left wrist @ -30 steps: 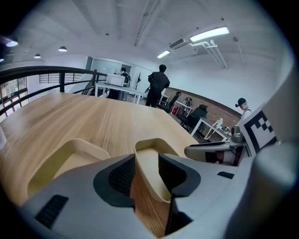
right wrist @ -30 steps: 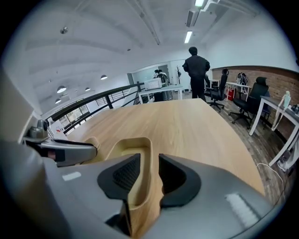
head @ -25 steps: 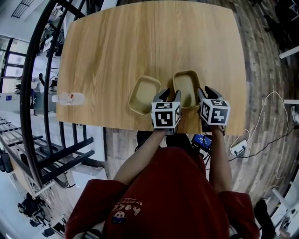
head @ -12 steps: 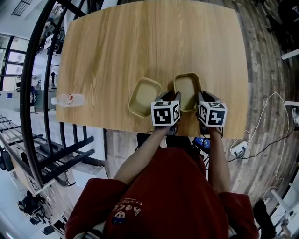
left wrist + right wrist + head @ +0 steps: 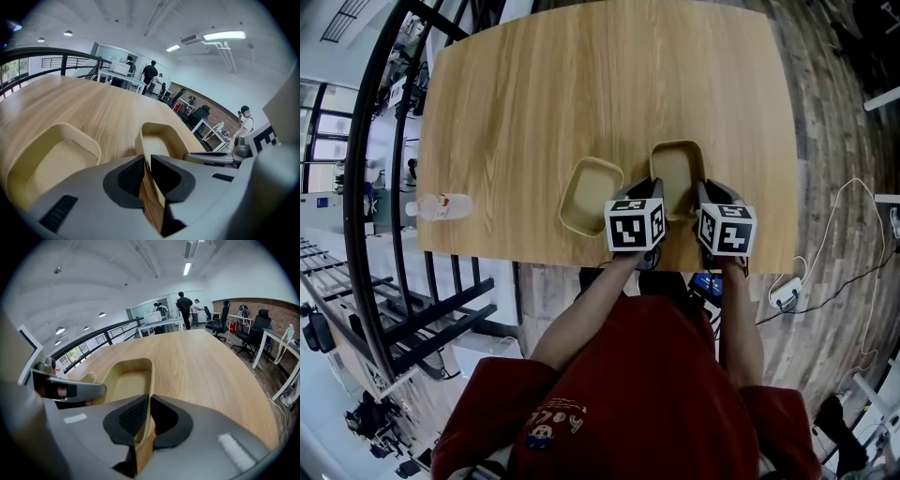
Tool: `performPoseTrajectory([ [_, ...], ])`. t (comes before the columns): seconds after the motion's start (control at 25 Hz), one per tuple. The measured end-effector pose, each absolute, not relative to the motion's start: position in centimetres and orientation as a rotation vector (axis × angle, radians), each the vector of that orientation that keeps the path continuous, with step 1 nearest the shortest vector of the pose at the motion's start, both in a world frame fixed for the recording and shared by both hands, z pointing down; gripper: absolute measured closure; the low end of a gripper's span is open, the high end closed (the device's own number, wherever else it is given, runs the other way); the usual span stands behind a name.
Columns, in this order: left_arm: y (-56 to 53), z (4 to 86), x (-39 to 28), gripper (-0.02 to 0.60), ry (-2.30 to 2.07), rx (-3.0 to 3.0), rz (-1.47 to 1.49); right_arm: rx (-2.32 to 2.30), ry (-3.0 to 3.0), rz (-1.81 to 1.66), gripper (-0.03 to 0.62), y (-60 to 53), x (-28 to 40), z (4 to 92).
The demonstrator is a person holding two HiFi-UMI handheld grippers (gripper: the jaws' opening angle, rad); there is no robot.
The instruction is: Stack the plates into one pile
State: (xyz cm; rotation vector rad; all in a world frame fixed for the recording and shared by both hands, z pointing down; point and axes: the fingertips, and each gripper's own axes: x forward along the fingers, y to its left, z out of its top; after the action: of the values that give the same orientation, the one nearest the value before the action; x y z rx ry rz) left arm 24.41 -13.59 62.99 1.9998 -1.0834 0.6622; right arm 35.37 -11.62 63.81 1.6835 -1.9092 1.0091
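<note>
Two beige rectangular plates lie side by side near the front edge of the wooden table (image 5: pixel 581 84). The left plate (image 5: pixel 589 194) (image 5: pixel 51 164) is free. My left gripper (image 5: pixel 649 194) (image 5: pixel 146 176) grips the left rim of the right plate (image 5: pixel 677 173) (image 5: pixel 159 138) at its near corner. My right gripper (image 5: pixel 705 194) (image 5: pixel 149 420) grips the right rim of that same plate (image 5: pixel 126 378). Both pairs of jaws have just been closing, and the thin rim sits pinched between the pads of each. The plate rests on the table.
A clear water bottle (image 5: pixel 441 206) lies at the table's front left corner. A black railing (image 5: pixel 384 141) runs along the left side. The table's front edge lies just under both grippers. Cables and a power strip (image 5: pixel 787 292) are on the floor at right.
Both grippers' jaws went from wide open around the right plate's rims to closed on them. The hands and both plates have hardly shifted.
</note>
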Motion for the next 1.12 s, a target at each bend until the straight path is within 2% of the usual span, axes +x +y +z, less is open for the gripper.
performPoseTrajectory([
  [0.52,-15.4,56.1,22.6,0.535,-0.988,2.242,0.618,1.93,-1.89,0.942,0.565,-11.9,32.8,57.5],
  [1.12,-19.3,54.4,10.6,0.546,-0.979,2.284,0.663,1.972,-1.854,1.031,0.556,-13.6,19.7,55.6],
])
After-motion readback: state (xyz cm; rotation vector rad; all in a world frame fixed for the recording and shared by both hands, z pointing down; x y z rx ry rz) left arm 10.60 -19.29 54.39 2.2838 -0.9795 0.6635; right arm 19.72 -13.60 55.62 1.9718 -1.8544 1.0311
